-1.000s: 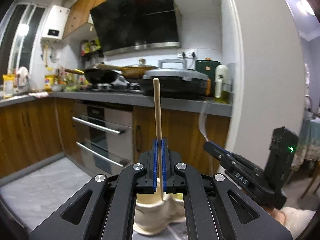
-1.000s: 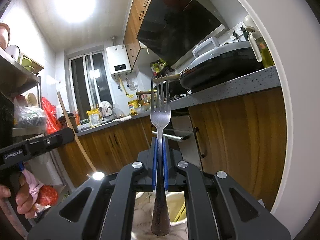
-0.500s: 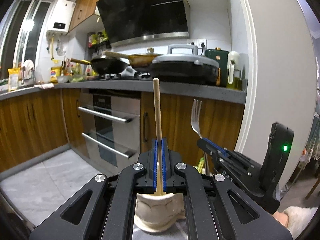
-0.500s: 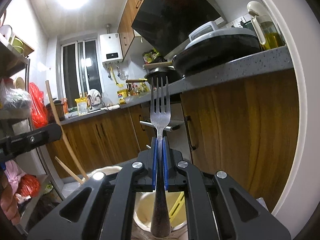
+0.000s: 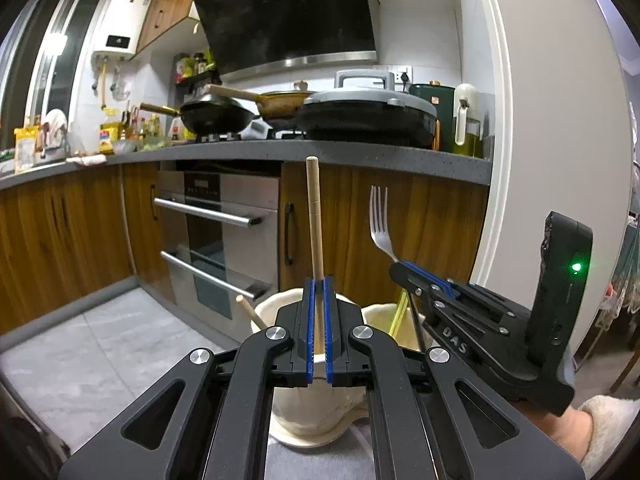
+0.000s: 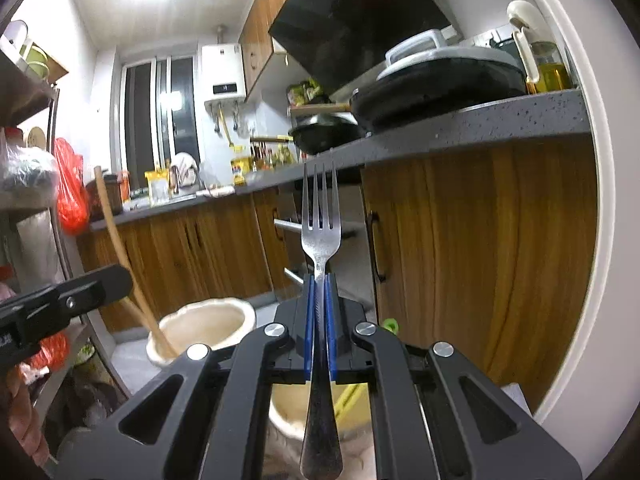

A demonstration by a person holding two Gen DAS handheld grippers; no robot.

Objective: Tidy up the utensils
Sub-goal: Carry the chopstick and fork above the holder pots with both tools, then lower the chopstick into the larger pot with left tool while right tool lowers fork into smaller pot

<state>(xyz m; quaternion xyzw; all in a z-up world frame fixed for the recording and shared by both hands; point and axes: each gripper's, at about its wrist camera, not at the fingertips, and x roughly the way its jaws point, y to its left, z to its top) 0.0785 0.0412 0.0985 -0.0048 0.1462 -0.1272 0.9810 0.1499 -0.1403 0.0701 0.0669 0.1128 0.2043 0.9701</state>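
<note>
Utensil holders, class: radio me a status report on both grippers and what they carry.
Left gripper shut on wooden chopstick, above left holder. Right gripper shut on fork, over right holder. Nothing blocking.

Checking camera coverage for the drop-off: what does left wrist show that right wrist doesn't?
Left wrist only: the left gripper shut on the chopstick, seen head-on, a second chopstick leaning in the left pot, the oven front, and the right gripper from the side.

Right wrist only: the fork handle hanging over the right pot, a rack and red bag at left.

Both: fork, chopstick, both cream pots, counter and pans.
</note>
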